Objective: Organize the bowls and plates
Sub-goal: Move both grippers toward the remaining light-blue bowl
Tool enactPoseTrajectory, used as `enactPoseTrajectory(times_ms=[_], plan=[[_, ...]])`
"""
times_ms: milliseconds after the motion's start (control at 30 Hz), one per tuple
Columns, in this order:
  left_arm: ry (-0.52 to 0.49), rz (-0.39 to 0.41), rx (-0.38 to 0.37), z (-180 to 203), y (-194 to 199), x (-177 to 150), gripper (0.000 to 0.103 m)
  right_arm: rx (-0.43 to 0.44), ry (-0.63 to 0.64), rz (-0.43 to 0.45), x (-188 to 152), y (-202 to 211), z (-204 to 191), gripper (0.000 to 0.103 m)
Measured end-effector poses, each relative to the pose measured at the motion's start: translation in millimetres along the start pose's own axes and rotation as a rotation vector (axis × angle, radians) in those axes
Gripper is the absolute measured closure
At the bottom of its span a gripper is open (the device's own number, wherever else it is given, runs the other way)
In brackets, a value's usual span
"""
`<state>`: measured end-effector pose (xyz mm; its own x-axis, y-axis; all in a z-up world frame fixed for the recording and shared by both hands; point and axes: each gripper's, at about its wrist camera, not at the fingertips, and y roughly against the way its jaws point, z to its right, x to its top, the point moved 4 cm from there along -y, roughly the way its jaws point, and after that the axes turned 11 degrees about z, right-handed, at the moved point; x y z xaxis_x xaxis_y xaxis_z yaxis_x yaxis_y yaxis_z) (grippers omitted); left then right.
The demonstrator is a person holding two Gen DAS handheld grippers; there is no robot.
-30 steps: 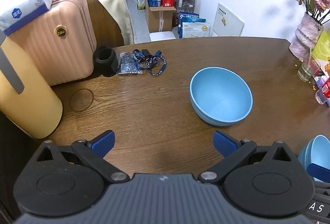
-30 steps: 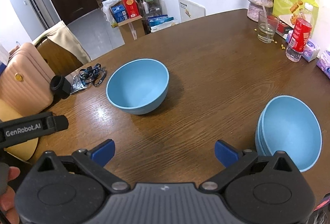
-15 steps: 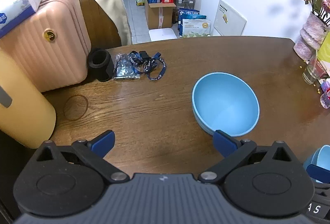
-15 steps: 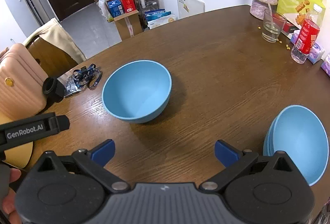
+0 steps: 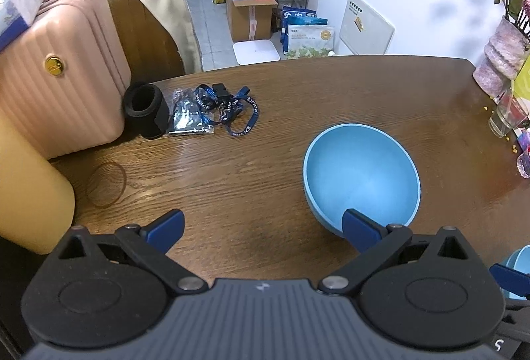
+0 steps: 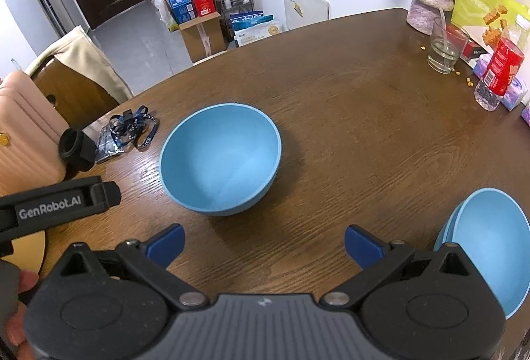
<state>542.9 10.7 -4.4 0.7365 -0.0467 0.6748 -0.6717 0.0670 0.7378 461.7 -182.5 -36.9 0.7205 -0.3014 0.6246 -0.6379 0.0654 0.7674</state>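
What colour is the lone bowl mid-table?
Light blue bowl, seen best from the right wrist.

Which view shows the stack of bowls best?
The right wrist view: the stack of bowls shows most of its top bowl and the nested rims beneath, beside the right claw. The left wrist view catches only a sliver of it at the frame's lower right edge.

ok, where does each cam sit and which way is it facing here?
Left wrist: on the left gripper, looking forward over the brown wooden table at the single light blue bowl; its open jaws show below.
Right wrist: on the right gripper, looking across the same table; open jaws, the left gripper's body and a fingertip show.
Shared: the single bowl, the stack of light blue bowls and the blue lanyard.
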Motion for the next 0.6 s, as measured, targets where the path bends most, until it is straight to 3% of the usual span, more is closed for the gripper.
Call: enactPoseTrajectory(times_ms=[600], plan=[[-0.005, -0.071, 0.003, 10.6, -64.4, 12.2, 0.0, -0.05, -0.053, -0.045, 21.5, -61.2, 5.5, 0.0]])
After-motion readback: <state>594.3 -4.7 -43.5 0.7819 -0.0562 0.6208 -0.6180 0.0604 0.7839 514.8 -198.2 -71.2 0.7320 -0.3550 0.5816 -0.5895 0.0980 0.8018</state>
